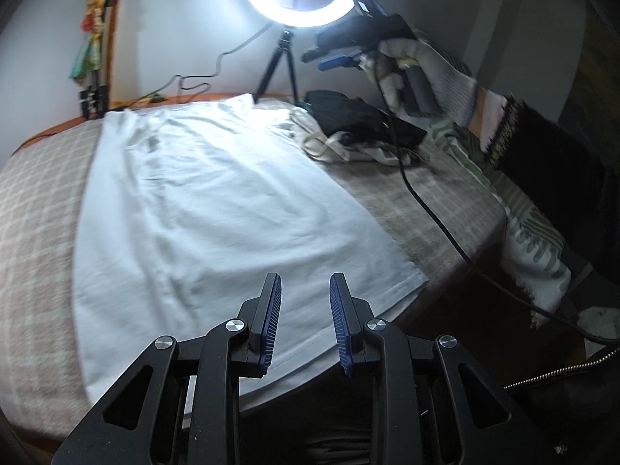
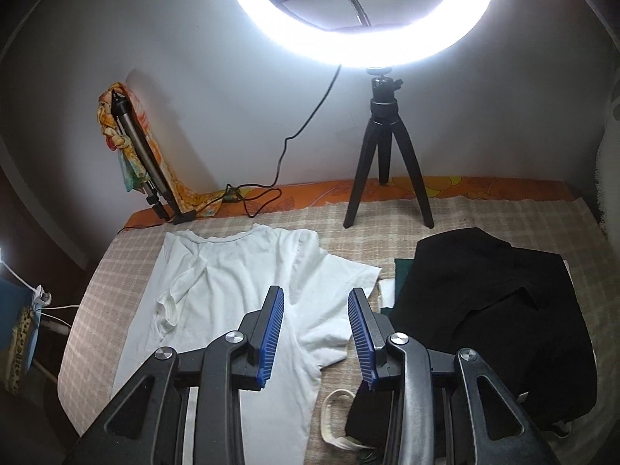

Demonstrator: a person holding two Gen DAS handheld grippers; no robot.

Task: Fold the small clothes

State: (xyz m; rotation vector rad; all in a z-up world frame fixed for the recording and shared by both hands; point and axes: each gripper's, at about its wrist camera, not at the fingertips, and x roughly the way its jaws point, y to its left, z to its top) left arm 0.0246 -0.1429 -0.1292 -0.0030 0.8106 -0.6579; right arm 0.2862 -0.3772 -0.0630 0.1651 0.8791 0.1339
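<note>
A white T-shirt point(image 1: 217, 193) lies flat on the checked bed cover, its hem toward me and its collar far. My left gripper point(image 1: 305, 290) is open and empty, just above the hem. In the right wrist view the T-shirt point(image 2: 232, 283) shows with its left sleeve folded inward and its right sleeve spread out. My right gripper point(image 2: 316, 306) is open and empty, hovering above the right sleeve. The right gripper point(image 1: 329, 58) also shows in the left wrist view, held high in a gloved hand point(image 1: 422, 73).
A pile of black clothes point(image 2: 496, 302) with a white strap point(image 2: 337, 418) lies right of the T-shirt. A ring light point(image 2: 360, 11) on a black tripod point(image 2: 387, 162) stands at the far edge. A folded stand point(image 2: 143, 162) leans on the wall. A cable point(image 1: 434, 213) hangs from the right gripper.
</note>
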